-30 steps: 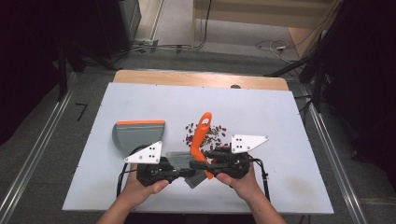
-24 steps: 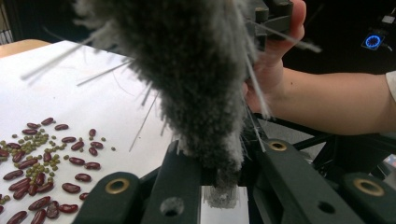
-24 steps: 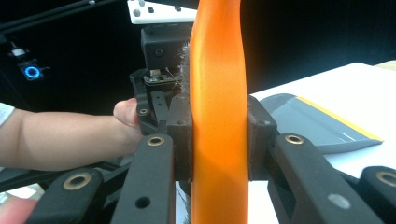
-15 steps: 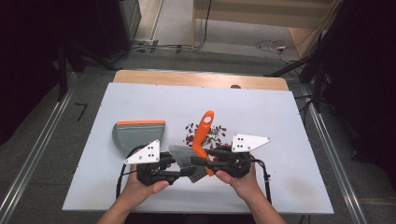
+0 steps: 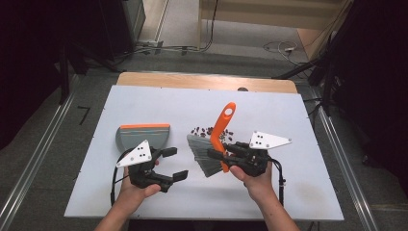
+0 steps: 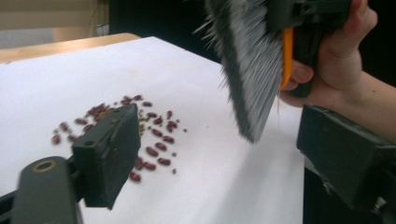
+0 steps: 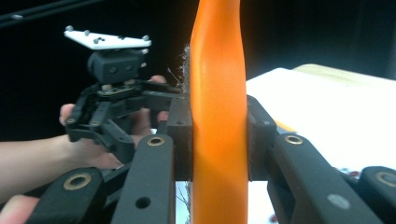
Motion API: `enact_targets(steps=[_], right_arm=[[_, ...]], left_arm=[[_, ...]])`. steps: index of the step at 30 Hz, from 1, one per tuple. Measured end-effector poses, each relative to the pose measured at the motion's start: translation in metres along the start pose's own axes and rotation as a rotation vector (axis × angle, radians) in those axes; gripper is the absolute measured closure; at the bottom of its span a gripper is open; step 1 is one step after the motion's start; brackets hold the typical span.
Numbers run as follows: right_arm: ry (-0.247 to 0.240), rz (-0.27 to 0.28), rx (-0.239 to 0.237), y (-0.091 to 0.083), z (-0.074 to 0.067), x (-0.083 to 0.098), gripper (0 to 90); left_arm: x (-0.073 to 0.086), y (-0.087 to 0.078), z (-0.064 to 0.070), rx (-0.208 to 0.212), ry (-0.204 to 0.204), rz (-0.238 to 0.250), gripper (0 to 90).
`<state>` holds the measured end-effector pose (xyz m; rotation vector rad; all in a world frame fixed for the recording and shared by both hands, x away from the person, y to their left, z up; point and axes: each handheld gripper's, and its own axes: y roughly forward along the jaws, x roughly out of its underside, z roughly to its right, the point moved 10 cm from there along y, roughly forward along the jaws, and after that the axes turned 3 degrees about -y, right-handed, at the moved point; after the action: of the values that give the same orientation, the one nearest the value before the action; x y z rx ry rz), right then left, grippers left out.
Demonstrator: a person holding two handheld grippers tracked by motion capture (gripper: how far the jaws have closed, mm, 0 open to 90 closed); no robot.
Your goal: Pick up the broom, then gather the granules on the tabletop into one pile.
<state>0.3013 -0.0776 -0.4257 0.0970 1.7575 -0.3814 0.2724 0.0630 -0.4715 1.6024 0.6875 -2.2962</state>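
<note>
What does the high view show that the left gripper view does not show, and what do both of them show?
High view alone: the grey plastic dustpan with an orange edge, the whole left gripper, open with nothing between its jaws, and the right gripper shut on the long orange brush handle.

Left gripper view alone: the small red beans one by one, seen close, and the single bristles.

Both: the grey brush bristles, the bean pile, the white table, the right hand.

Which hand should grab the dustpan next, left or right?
Left. The left gripper is open, its jaws having just been opening with nothing between them, and sits right beside the dustpan. The right gripper is shut on the brush.
</note>
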Motion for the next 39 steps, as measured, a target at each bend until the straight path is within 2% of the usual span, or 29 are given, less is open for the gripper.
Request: enact_targets(steps=[1,2,3,4,5,6,7,9,11,12,13,14,15,17,21,22,26,27,32,35,36,39], right_arm=[[0.000,0.000,0.000,0.000,0.000,0.000,68.5],[0.001,-0.003,0.040,-0.005,0.008,-0.002,68.5],[-0.001,-0.007,0.060,-0.008,0.012,-0.001,68.5],[0.003,-0.009,0.077,-0.009,0.015,-0.001,68.5],[0.002,-0.016,0.099,-0.011,0.019,0.000,68.5],[0.002,-0.016,0.099,-0.011,0.019,0.000,68.5],[-0.001,-0.040,0.146,-0.015,0.027,0.004,68.5],[-0.001,-0.044,0.157,-0.016,0.030,0.005,68.5],[0.014,-0.060,0.190,-0.019,0.039,0.008,68.5],[0.014,-0.060,0.190,-0.019,0.039,0.008,68.5],[0.006,-0.080,0.212,-0.020,0.044,0.011,68.5],[0.006,-0.080,0.212,-0.020,0.044,0.011,68.5],[-0.001,-0.101,0.238,-0.022,0.048,0.015,68.5],[-0.002,-0.110,0.250,-0.023,0.051,0.017,68.5],[0.014,-0.144,0.296,-0.028,0.063,0.026,68.5],[0.044,-0.149,0.322,-0.032,0.071,0.029,68.5],[0.072,-0.158,0.358,-0.040,0.082,0.032,68.5],[0.070,-0.178,0.390,-0.045,0.088,0.034,68.5],[0.099,-0.197,0.427,-0.052,0.098,0.038,68.5],[0.119,-0.222,0.457,-0.056,0.107,0.043,68.5],[0.128,-0.248,0.485,-0.057,0.114,0.047,68.5],[0.120,-0.292,0.508,-0.058,0.122,0.050,68.6]], left_arm=[[0.002,-0.002,-0.003,-0.012,-0.007,-0.001,11.6],[0.003,-0.005,-0.007,-0.022,-0.015,0.002,8.0],[0.006,-0.009,-0.012,-0.047,-0.016,-0.003,7.8],[0.006,-0.009,-0.012,-0.047,-0.016,-0.003,7.3],[0.007,-0.012,-0.017,-0.070,-0.019,-0.004,4.0],[0.007,-0.012,-0.017,-0.070,-0.019,-0.004,2.6],[0.007,-0.014,-0.019,-0.079,-0.020,0.000,1.9],[0.007,-0.018,-0.023,-0.095,-0.021,0.005,1.3],[0.006,-0.022,-0.029,-0.117,-0.029,0.016,0.0],[0.006,-0.022,-0.029,-0.117,-0.029,0.016,0.0],[0.006,-0.024,-0.030,-0.121,-0.030,0.019,0.0],[0.005,-0.025,-0.031,-0.128,-0.026,0.019,0.0],[0.006,-0.026,-0.032,-0.133,-0.019,0.016,0.0],[0.006,-0.028,-0.032,-0.132,-0.020,0.018,0.0],[0.008,-0.031,-0.035,-0.140,-0.011,0.011,0.0],[0.008,-0.032,-0.036,-0.141,-0.014,0.014,0.0],[0.008,-0.037,-0.044,-0.157,-0.014,0.020,0.0],[0.009,-0.038,-0.046,-0.165,-0.008,0.017,0.0],[0.010,-0.043,-0.052,-0.195,-0.010,0.017,0.0],[0.012,-0.045,-0.055,-0.211,-0.008,0.015,0.0],[0.012,-0.046,-0.056,-0.217,-0.010,0.018,0.0],[0.013,-0.050,-0.059,-0.228,-0.012,0.019,0.0]])
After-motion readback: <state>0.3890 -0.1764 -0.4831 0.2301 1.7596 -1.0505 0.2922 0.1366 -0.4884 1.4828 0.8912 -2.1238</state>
